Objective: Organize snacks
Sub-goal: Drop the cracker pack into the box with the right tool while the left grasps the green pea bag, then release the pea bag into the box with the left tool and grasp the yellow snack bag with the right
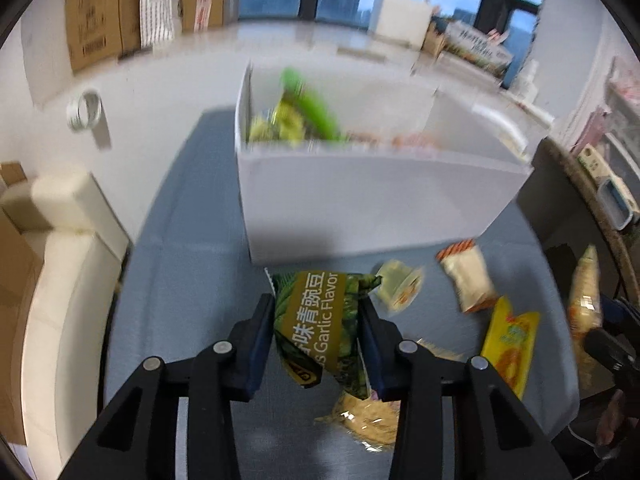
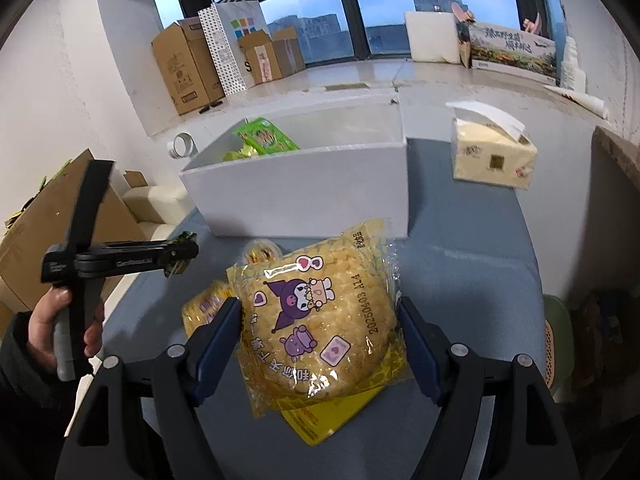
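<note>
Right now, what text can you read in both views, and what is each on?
"Garlic Flavor" and "青豌豆": green pea packet in the left gripper.
"20250403 A14": yellow cartoon packet between the right gripper fingers.
Print on the cardboard boxes, banner and tissue pack: too small or blurred to read.

Both wrist views toward white box [image 1: 372,208]

Green garlic-pea packet [image 1: 316,326] clamped between pads of my left gripper [image 1: 318,336], lifted off blue tabletop, label running lengthwise away from me. Yellow cartoon-printed puffed-snack bag [image 2: 320,312] sits between fingers of my right gripper [image 2: 320,340], tilted. White bin [image 1: 376,188] just ahead of both, green packs inside at left. Small packets [image 1: 466,276] scattered right of my left gripper.
</note>
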Demonstrator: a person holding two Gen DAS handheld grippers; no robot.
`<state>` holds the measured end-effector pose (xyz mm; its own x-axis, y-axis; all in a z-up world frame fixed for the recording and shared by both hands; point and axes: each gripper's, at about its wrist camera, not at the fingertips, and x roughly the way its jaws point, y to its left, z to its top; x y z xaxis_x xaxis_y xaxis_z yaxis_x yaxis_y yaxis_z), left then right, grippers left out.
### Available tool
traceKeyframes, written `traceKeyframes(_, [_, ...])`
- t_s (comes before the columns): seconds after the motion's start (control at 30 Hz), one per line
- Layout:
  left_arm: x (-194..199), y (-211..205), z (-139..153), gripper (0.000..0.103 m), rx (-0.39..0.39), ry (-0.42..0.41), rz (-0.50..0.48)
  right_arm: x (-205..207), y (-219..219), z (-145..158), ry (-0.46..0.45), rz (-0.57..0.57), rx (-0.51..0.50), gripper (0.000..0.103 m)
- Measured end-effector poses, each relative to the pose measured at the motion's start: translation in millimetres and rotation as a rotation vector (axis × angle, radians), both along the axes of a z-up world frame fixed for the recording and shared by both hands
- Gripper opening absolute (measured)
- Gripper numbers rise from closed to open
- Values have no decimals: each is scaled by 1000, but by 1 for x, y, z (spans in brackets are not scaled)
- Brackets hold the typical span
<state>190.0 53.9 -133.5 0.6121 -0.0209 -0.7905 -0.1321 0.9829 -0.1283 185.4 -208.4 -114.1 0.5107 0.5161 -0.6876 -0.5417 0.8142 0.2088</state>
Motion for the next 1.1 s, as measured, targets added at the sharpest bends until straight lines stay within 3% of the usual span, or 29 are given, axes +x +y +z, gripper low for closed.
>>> traceKeyframes(0.17, [11,1,50,45,51,-84,-2,14,16,25,-45,19,25,80])
traceKeyframes(0.4, [58,19,103,45,47,-178,-36,60,51,68,-94,39,75,80])
traceKeyframes(0.53, [98,19,112,45,98,-198,-34,109,78,79,-78,25,85,80])
traceKeyframes(0.67, [129,21,102,46,93,-168,-54,163,105,69,-7,18,74,80])
traceKeyframes(0.77, [141,20,89,60,121,-137,-68,189,115,57,30,14,52,81])
traceKeyframes(0.83, [147,22,80,98,123,-116,-65,202,115,47,99,16,77,87])
traceKeyframes(0.87, [147,26,77,103,118,-115,-48,207,114,41,122,-7,76,95])
traceKeyframes(0.9, [146,28,74,103,98,-111,-47,210,111,38,123,-35,71,103])
traceKeyframes(0.97, [144,35,69,103,56,-95,-47,211,104,33,111,-65,58,103])
traceKeyframes(1.1, [138,35,66,103,76,-87,-51,210,98,28,90,-71,20,103])
